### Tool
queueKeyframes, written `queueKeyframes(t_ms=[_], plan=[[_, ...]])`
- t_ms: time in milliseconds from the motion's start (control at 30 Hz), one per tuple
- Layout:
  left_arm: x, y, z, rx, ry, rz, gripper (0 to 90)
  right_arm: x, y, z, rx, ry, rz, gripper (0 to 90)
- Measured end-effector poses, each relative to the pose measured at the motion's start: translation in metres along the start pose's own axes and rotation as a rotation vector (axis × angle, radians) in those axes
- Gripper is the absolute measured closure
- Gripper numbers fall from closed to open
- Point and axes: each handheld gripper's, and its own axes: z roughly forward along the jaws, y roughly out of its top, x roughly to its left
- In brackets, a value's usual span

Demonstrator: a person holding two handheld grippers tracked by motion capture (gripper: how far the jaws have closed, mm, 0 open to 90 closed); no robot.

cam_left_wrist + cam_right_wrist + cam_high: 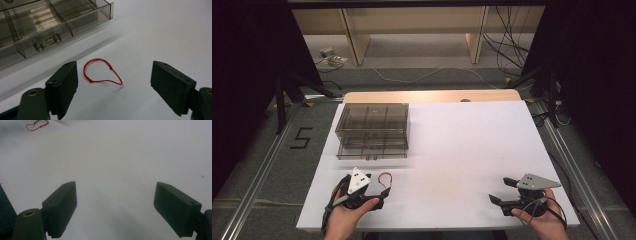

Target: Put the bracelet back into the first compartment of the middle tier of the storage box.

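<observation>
Red cord loop (pixel 101 72) just ahead of left hand-held gripper (pixel 113 85).

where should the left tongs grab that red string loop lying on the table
Probably at the narrow tail end of the red string loop, where the two strands run close together. It lies flat on the white table, so bring the open left tongs down from above, straddling both strands.

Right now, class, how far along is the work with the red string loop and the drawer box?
Nothing looks done: the red string loop lies flat on the white table, apart from the smoky drawer box. In hand: the left gripper has open jaws on either side of the loop, without touching it. The right gripper is open over bare table. Left, probably: grasping the loop and moving it to the box.
</observation>
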Motion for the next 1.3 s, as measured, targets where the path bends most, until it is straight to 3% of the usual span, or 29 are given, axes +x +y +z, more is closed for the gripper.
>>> queueKeyframes(t_ms=[233,467,867,967,1133,1300], plan=[[0.000,0.000,0.003,0.011,0.003,0.012,26.7,0.001,0.000,0.000,-0.001,0.004,-0.002,19.6],[0.007,0.001,0.008,0.025,0.023,0.016,38.2,0.001,0.000,0.002,0.002,0.008,0.000,19.6],[0.008,0.002,0.023,0.079,-0.004,0.035,47.6,0.001,0.001,0.003,0.004,0.010,-0.004,19.6],[0.010,0.003,0.028,0.092,0.010,0.011,48.2,0.001,0.001,0.003,0.005,0.010,-0.004,19.6],[0.015,0.012,0.037,0.111,0.049,0.007,48.6,0.002,0.001,0.003,0.007,0.009,-0.002,19.6],[0.026,0.010,0.046,0.152,0.082,-0.038,53.2,0.002,0.000,0.003,0.005,0.009,0.000,19.6]])
